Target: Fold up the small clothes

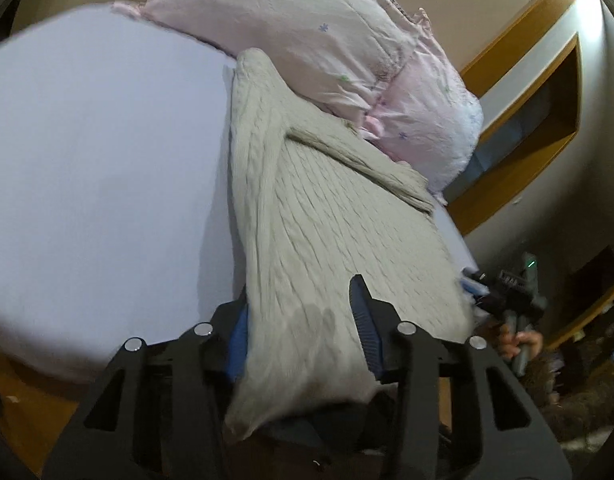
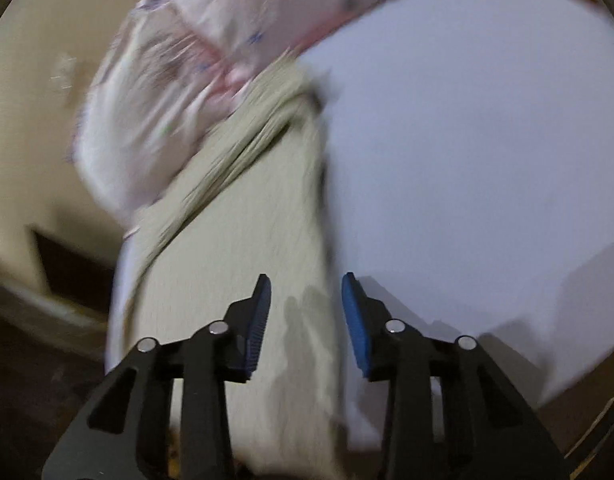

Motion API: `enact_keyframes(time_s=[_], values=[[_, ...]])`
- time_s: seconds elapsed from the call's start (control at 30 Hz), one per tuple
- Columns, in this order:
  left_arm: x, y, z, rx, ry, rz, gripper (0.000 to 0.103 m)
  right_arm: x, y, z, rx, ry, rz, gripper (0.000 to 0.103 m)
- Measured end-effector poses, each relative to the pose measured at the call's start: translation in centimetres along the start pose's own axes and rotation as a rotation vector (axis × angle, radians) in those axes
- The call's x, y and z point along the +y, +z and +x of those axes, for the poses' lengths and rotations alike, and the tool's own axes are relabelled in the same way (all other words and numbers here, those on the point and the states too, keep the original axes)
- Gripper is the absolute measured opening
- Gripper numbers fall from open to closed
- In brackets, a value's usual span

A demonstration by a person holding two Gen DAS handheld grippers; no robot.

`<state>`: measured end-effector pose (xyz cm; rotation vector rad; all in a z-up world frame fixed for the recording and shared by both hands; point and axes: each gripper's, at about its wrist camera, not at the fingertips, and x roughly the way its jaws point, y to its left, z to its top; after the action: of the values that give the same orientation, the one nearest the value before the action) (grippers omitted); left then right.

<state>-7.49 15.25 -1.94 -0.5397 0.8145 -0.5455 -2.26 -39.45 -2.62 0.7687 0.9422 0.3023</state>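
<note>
A pale green cable-knit sweater (image 1: pixel 327 216) lies on the lilac bed sheet (image 1: pixel 99 168), one sleeve folded across its upper part. My left gripper (image 1: pixel 303 300) is open, its blue-padded fingers either side of the sweater's near hem; cloth bulges between them. My right gripper (image 2: pixel 305 292) is open and empty just above the same sweater (image 2: pixel 235 248), near its right edge. The right wrist view is blurred. The right gripper also shows in the left wrist view (image 1: pixel 503 292), at the sweater's right edge, held by a hand.
A pink floral pillow (image 1: pixel 327 48) lies at the head of the bed, touching the sweater's top; it also shows in the right wrist view (image 2: pixel 179 92). Wooden shelving (image 1: pixel 539 92) lines the wall to the right. The sheet (image 2: pixel 467 152) spreads wide beside the sweater.
</note>
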Motion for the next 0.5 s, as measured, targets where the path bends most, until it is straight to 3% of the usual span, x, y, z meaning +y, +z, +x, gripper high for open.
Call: enact_keyframes(time_s=[0.07,0.2,0.3,0.37,0.43,0.5], values=[[0.4,-1.1,-0.7,-0.011,-0.056,-0.044,0.047,-0.3,-2.1,-0.9,0.039,0.059,-0.019,0.034],[0.8,-3.0,-1.3,-0.014,-0.106,-0.091,0.047,-0.1,-4.5,-2.4,0.076,0.071,-0.067,0.033],[0.9,-3.9,-0.6,0.024,-0.083,-0.100,0.047,0.0,-6.0,-2.2,0.142,0.004,-0.105,0.040],[0.9,-4.1,-0.2,0.032,-0.094,-0.105,0.048,-0.6,-6.3,-1.3,0.168,0.048,-0.085,0.053],[0.9,-4.1,0.6,0.044,-0.104,-0.109,0.048,-1.2,-6.3,0.2,0.197,0.098,-0.064,0.053],[0.8,-4.0,1.2,0.066,-0.110,-0.110,0.046,-1.2,-6.4,1.4,0.240,0.158,-0.064,0.012]])
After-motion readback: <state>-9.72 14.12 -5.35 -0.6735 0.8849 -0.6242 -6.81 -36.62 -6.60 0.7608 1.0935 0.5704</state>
